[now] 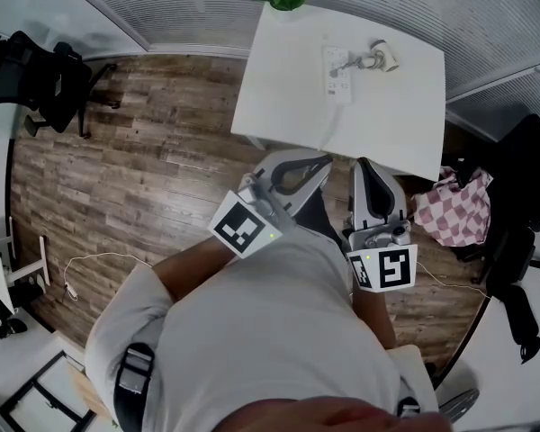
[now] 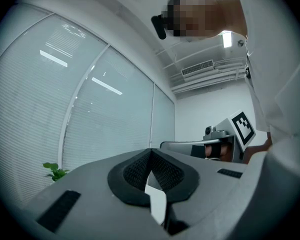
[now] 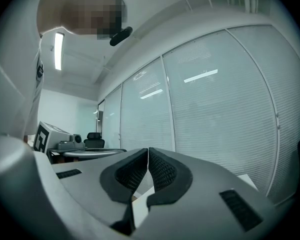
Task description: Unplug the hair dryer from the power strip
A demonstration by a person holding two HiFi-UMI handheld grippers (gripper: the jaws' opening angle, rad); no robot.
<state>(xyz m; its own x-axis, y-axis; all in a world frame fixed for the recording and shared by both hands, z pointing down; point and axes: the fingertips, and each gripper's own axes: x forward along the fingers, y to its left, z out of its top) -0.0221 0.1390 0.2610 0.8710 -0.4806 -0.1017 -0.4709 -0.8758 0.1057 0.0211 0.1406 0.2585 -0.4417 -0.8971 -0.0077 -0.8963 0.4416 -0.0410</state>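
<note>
The left tongs (image 1: 294, 167) are pressed together and empty, held near the table's (image 1: 387, 129) near edge and well apart from anything on it. Their own view shows the black pads meeting at the tip with nothing between them.

Further back on the table lies the white power strip (image 1: 337, 72). It looks light and rigid, with smooth plastic that would likely slide or lift if the plug were pulled on its own, so it probably needs pinning flat on its body. Just beside it to the right lies the hair dryer (image 1: 381, 58), small and pale, touching or nearly touching the strip. The plug is too small to make out from here. It is probably hard and stiff and seated by friction, and is best gripped on its body, not the soft cord.

The right tongs (image 1: 367, 171) are also closed on nothing, level with the left and equally far from the dryer.
</note>
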